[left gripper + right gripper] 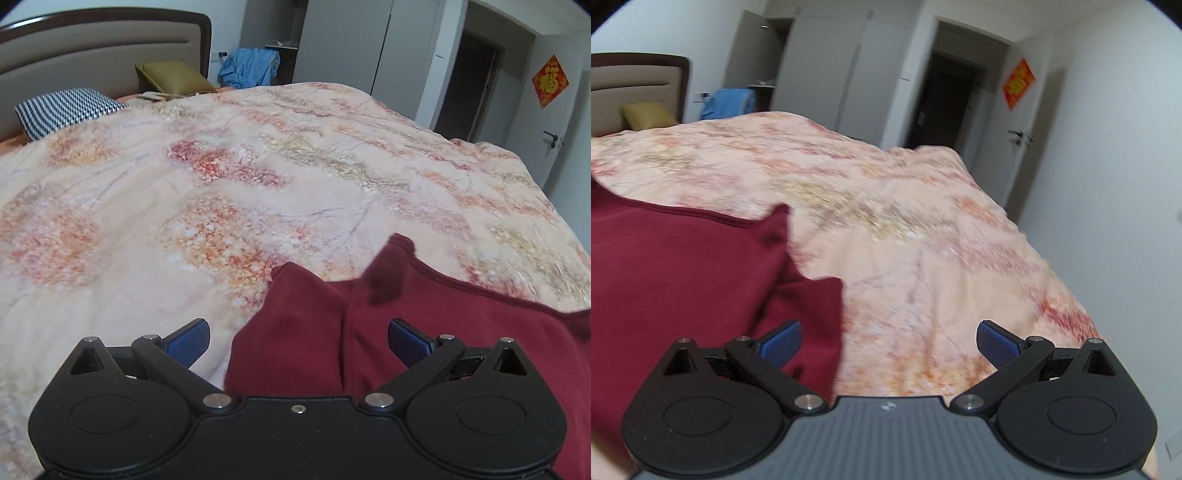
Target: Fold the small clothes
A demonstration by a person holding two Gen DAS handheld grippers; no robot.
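- One dark red garment (424, 332) on the bed, and it lies on the flowered quilt (221, 177) near the close edge, partly bunched with a raised fold at its far side.
- Left gripper (298, 341) is spread wide, released, nothing between its two blue pads (188, 341). Its right pad sits over the red cloth, its left pad over bare quilt; whether either touches the fabric, I cannot tell.
- From the right wrist view the same garment (694, 266) fills the left side, one corner pointing up and a flap hanging toward the near edge.
- Right gripper (889, 341) is also wide open and empty. Its left pad (781, 343) is over the edge of the red flap, the other pad over the quilt (923, 229).
- So that's two grippers, both released, one on each side of the single garment.
- At the head of the bed: two pillows, one striped black and white (66, 110), one olive yellow (173, 75), in front of one padded headboard (92, 48).
- One heap of blue cloth (247, 68) beyond the bed, near the pale wardrobe (369, 44).
- One red diamond-shaped decoration (549, 80) on the white door, above one door handle (552, 140).
- One dark open doorway (945, 107) between wardrobe and door.
- The right wrist picture is blurred.
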